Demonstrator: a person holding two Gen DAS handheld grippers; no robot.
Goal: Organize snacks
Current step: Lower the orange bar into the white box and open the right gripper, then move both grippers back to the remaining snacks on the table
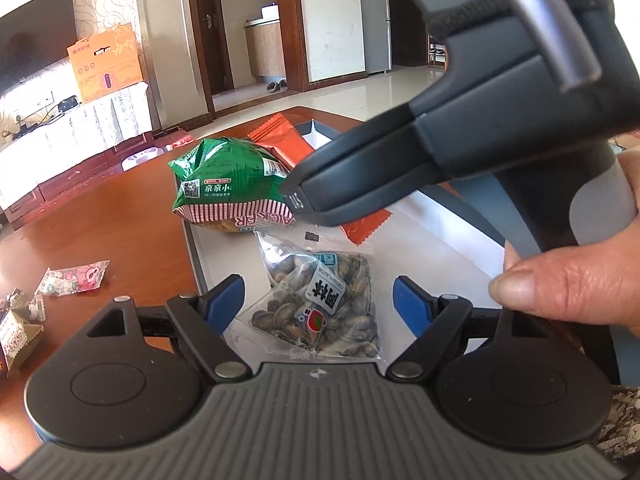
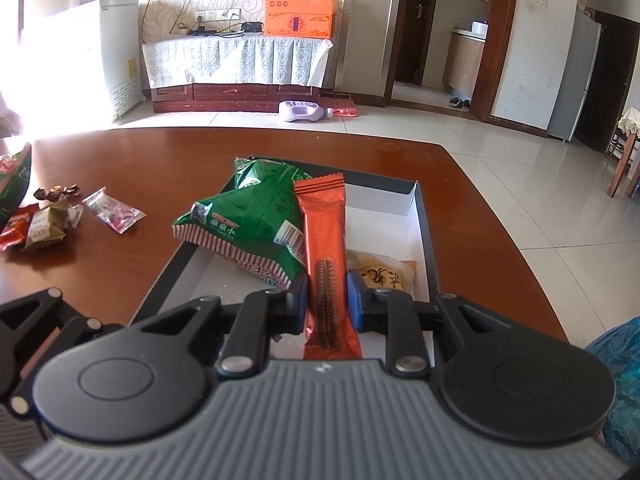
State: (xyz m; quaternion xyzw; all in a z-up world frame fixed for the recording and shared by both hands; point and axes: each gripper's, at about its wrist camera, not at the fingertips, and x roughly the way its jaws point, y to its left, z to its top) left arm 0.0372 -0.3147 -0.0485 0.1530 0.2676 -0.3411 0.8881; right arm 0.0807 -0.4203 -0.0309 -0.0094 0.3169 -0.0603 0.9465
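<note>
A dark-rimmed tray (image 2: 424, 240) with a white floor lies on the brown table. My right gripper (image 2: 328, 300) is shut on a long orange biscuit packet (image 2: 324, 232), held over the tray beside a green snack bag (image 2: 248, 216) that rests on the tray's left rim. In the left wrist view the same right gripper (image 1: 298, 200) reaches in from the upper right, with the orange packet (image 1: 280, 136) in its fingers. My left gripper (image 1: 320, 304) stands open over the tray, its blue pads on either side of a clear packet of seeds (image 1: 320, 300) lying on the tray floor, without pressing on it.
A yellow pastry packet (image 2: 384, 272) lies in the tray under the right gripper. Several loose candies (image 2: 116, 210) and small wrapped snacks (image 2: 44, 220) sit on the table to the left. A hand (image 1: 580, 280) grips the right gripper's handle. The table edge runs at the right.
</note>
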